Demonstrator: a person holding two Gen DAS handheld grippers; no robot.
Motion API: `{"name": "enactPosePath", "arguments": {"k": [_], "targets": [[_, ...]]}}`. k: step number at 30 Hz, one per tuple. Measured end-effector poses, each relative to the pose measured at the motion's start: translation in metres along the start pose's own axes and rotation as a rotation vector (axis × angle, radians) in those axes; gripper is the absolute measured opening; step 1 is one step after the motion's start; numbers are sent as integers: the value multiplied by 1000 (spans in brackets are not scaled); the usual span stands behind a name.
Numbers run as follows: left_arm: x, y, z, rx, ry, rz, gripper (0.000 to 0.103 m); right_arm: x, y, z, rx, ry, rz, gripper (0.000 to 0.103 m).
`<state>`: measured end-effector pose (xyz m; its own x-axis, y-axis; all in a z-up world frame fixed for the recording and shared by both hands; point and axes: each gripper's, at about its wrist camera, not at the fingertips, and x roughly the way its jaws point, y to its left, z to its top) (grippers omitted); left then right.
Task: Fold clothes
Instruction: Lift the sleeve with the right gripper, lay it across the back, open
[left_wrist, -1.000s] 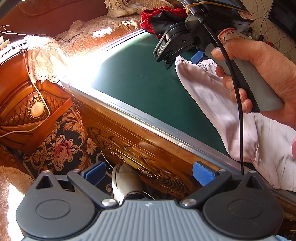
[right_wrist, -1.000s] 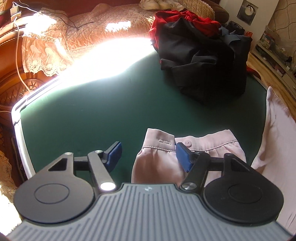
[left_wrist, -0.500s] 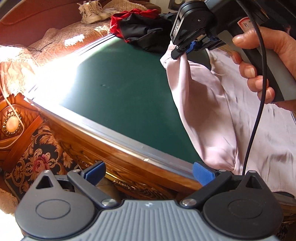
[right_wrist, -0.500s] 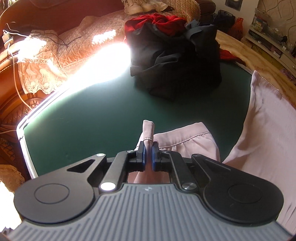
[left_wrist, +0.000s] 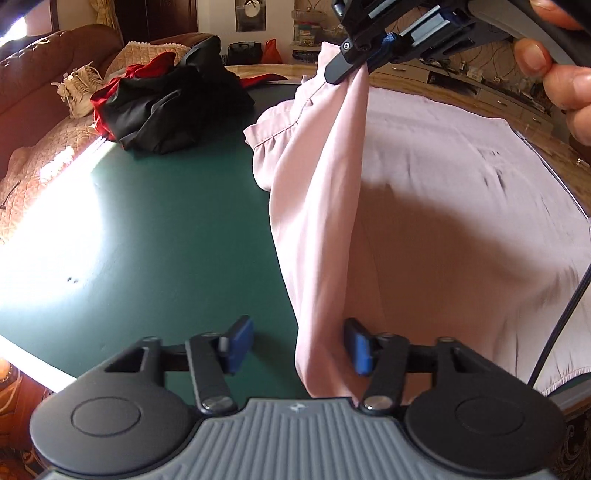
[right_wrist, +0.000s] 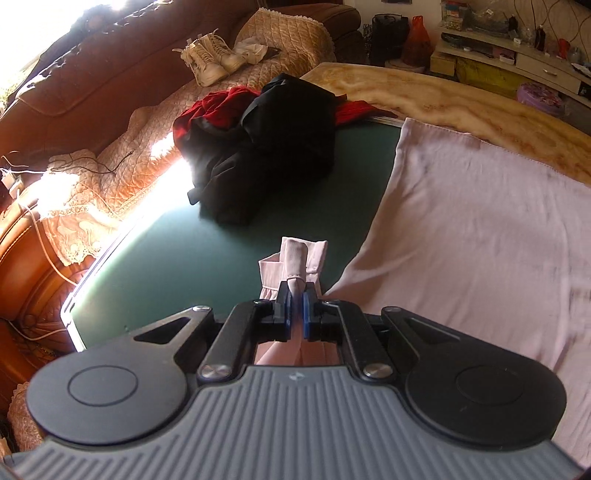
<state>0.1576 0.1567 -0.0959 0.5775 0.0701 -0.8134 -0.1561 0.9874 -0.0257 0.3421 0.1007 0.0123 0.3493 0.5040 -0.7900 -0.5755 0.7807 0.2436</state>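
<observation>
Home living room, leather sofa (right_wrist: 92, 85), TV cabinet (right_wrist: 517, 62)

No legible text, label, brand, number or sign appeared in either wrist view. A small pale emblem, too small to decipher, marked the ribbed grey plastic housing (left_wrist: 295, 407) of each handheld device; no lettering could be distinguished on it.

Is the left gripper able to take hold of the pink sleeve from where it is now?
Probably yes. The sleeve hangs between the left gripper's fingers, touching the right one; its jaws have just been closing, and nothing blocks them.
</observation>
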Motion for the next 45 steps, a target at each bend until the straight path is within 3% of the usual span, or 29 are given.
{"name": "enactPosePath", "arguments": {"k": [1,8,11,15,21,26,30,34,37,42,45], "targets": [[-2,-1,2,-11,4,-34,5,-5,-9,-2,19,-10,7,8],[-44,-47,27,123,-123,-124,2,-65,-86,-16,156,-125,44,8],[-66,-86,40,213,-174,-192,1,-107,-129,-27,235,-205,51,7],[-82,-154,53,342,-211,-306,1,-165,-191,-52,310,-308,-3,7],[-71,-258,42,541,-168,-506,1,-228,-283,-131,450,-415,-153,7],[-28,-324,11,703,-21,-609,1,-231,-349,-236,660,-428,-275,7],[0,-328,-8,762,48,-606,4,-199,-402,-311,840,-353,-332,7],[6,-307,-10,765,55,-596,12,-188,-420,-348,905,-366,-292,7],[10,-304,2,750,67,-561,12,-190,-419,-353,918,-405,-258,7],[-4,-304,-3,732,91,-631,12,-199,-416,-348,902,-452,-232,8],[-8,-297,1,705,58,-589,14,-195,-425,-349,917,-446,-209,8]]}}
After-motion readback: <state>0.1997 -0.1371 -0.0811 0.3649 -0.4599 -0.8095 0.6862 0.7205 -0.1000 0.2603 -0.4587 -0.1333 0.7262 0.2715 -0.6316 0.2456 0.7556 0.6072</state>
